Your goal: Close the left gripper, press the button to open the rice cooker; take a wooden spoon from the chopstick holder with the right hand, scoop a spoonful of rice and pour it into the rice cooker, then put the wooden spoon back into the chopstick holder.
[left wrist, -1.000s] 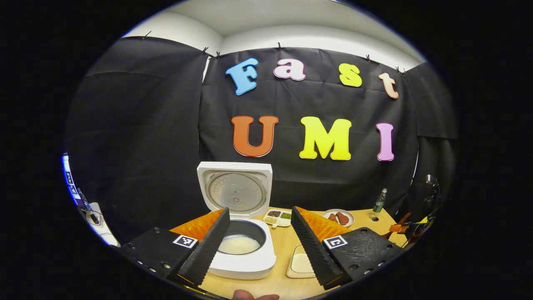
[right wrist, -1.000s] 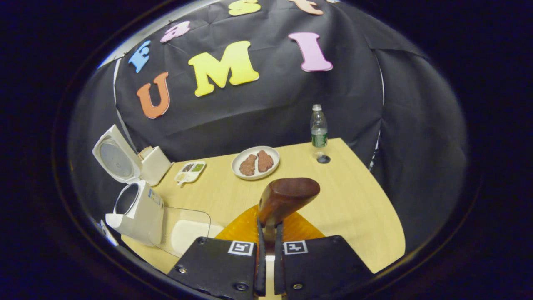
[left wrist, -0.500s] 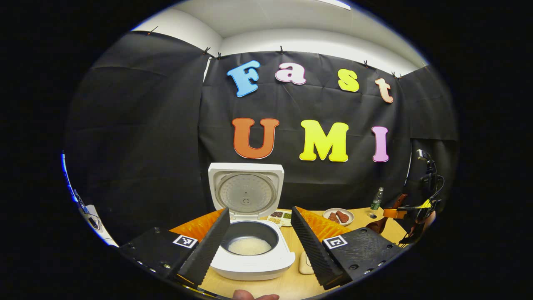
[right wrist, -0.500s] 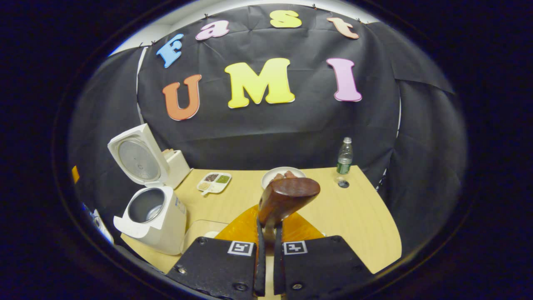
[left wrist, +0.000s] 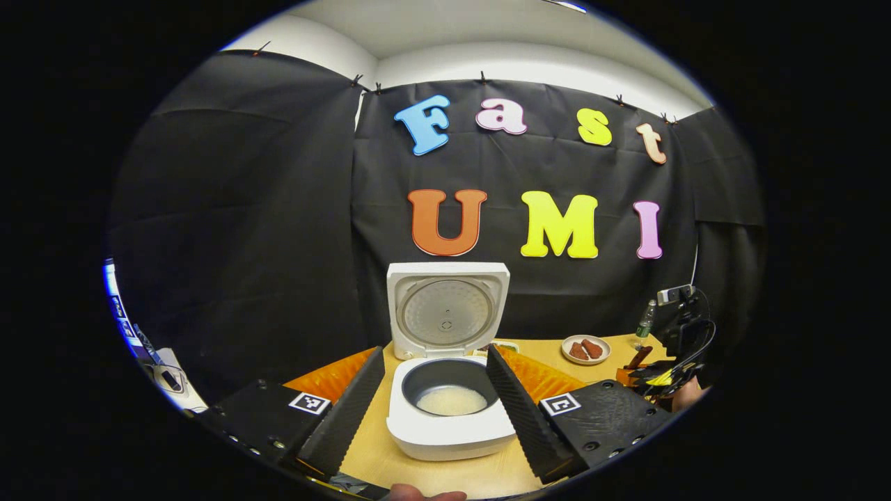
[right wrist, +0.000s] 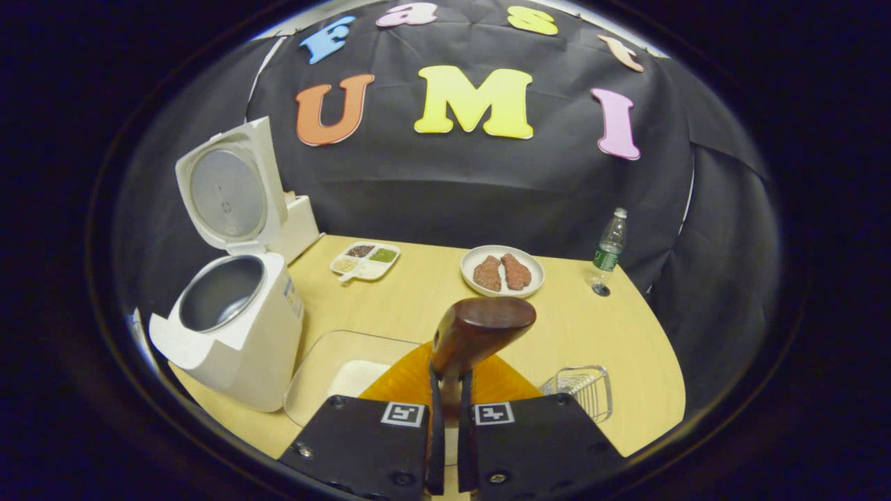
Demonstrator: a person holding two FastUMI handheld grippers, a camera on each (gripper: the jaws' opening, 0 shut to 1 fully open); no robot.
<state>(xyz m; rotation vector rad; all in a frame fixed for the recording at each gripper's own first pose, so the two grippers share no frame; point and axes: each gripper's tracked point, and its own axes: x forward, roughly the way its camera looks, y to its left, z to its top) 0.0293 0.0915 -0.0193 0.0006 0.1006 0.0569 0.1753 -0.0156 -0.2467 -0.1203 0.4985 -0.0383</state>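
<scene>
- Rice cooker (right wrist: 230,327) sits at the table's (right wrist: 592,334) left edge, lid up, some rice already in its pot.
- We judge the return step: carry the spoon level to the wire chopstick holder (right wrist: 581,390), near right.
- Right gripper (right wrist: 445,445) clenched on wooden spoon (right wrist: 480,330).
- Left gripper (left wrist: 435,410) released, empty.

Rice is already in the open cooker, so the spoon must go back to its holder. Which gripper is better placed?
Right. The right gripper is shut on the wooden spoon, with the wire holder just beside it. The left gripper is open, facing the rice cooker.
</scene>
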